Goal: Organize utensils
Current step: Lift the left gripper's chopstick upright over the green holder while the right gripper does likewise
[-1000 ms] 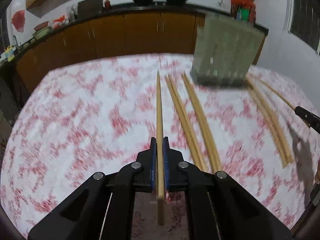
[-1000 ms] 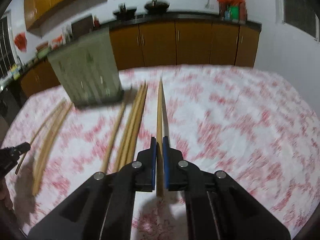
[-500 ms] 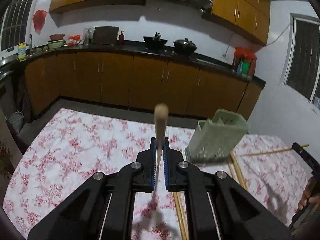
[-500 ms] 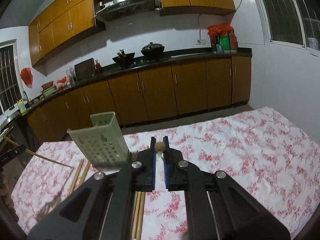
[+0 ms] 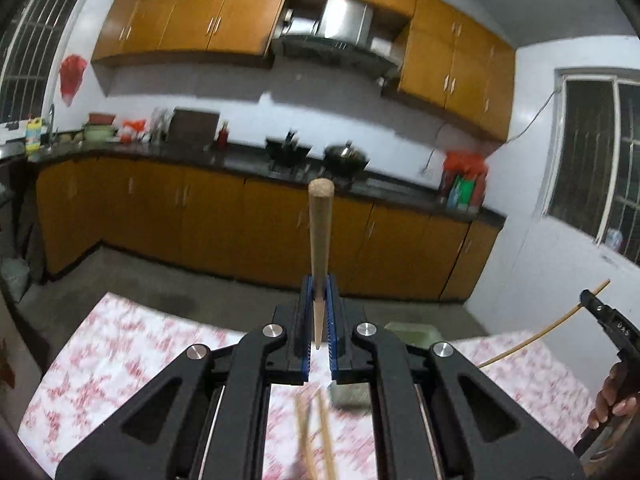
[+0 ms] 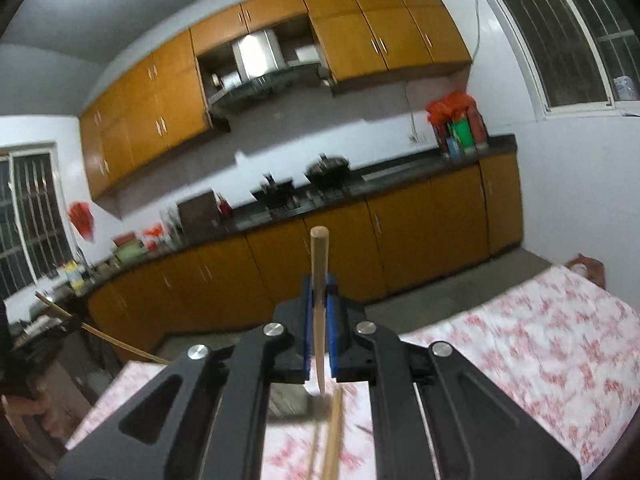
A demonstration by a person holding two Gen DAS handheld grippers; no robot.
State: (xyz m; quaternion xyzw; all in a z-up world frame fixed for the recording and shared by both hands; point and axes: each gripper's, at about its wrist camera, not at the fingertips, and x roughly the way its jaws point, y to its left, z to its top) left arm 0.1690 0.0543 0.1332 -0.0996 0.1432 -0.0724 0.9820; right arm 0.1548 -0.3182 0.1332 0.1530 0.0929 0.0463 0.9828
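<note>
My left gripper (image 5: 320, 280) is shut on a wooden chopstick (image 5: 320, 232) that points forward, well above the table. My right gripper (image 6: 319, 280) is shut on a second wooden chopstick (image 6: 319, 264), also lifted and near level. The right gripper with its chopstick (image 5: 536, 334) shows at the far right of the left wrist view. The pale green utensil holder (image 5: 414, 332) is mostly hidden behind my left gripper's frame. Loose chopsticks (image 5: 316, 436) lie on the floral tablecloth (image 5: 120, 360) below. More loose chopsticks (image 6: 334, 432) show under the right gripper.
Orange kitchen cabinets (image 5: 240, 220) and a dark counter with woks (image 5: 344, 156) stand beyond the table's far edge. A white wall with a barred window (image 5: 600, 168) is on the right. A person's hand (image 5: 612, 400) holds the right gripper.
Both grippers rose from near the tablecloth and tilted up toward level, each carrying its chopstick. The table and green holder dropped low in both views.
</note>
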